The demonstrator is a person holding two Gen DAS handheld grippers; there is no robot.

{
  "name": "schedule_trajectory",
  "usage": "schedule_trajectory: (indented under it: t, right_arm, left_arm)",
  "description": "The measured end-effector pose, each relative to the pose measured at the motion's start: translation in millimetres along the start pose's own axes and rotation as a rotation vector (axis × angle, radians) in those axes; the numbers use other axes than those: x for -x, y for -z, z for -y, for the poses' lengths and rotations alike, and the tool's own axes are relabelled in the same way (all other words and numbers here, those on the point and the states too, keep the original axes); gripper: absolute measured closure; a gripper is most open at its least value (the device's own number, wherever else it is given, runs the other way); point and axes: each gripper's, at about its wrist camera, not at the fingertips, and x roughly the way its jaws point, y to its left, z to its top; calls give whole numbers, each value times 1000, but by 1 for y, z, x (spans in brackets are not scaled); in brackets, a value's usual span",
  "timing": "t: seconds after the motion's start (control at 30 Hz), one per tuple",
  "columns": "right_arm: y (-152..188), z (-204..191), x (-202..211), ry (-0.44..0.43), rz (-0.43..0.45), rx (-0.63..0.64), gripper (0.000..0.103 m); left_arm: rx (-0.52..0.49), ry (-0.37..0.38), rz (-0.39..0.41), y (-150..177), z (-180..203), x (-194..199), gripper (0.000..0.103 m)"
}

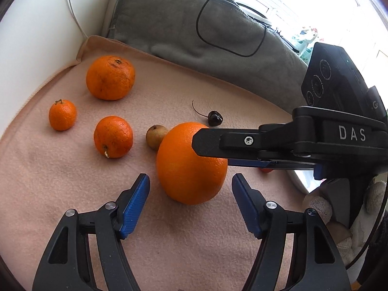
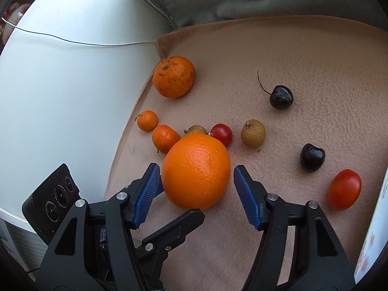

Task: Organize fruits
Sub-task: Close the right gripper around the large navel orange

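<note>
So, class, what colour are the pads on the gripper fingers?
Blue, ribbed pads; clearest in the right wrist view.

Handheld two-finger grippers, pair, with gloved operator.

Left gripper (image 1: 190, 181): black plastic frame with triangular cut-outs in the arms, silver round pivot pins, blue ribbed pads (image 1: 135, 208) on both fingers. Right gripper (image 2: 196, 177): same build, black arms, silver pins, blue ribbed pads (image 2: 246, 197); seen side-on from the left wrist view, it carries white raised lettering "DAS", a silver cross-head screw near the finger tip and a blue strip along the underside. A black box-shaped camera unit (image 1: 332, 80) sits on top of it, with three round lenses in a row. The right hand (image 1: 339, 218) wears a white knitted glove.
</note>
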Motion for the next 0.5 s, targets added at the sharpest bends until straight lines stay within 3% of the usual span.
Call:
schedule_trajectory:
  t: [0.2,0.5]
  right_arm:
    - [0,0,-2,-1,-6,-3,39]
    - [-1,-1,-1,3,-3,11,40]
  left_arm:
    - [-3,10,-5,-1,0,-2,43]
    - [-5,3,-5,-1,1,-4,44]
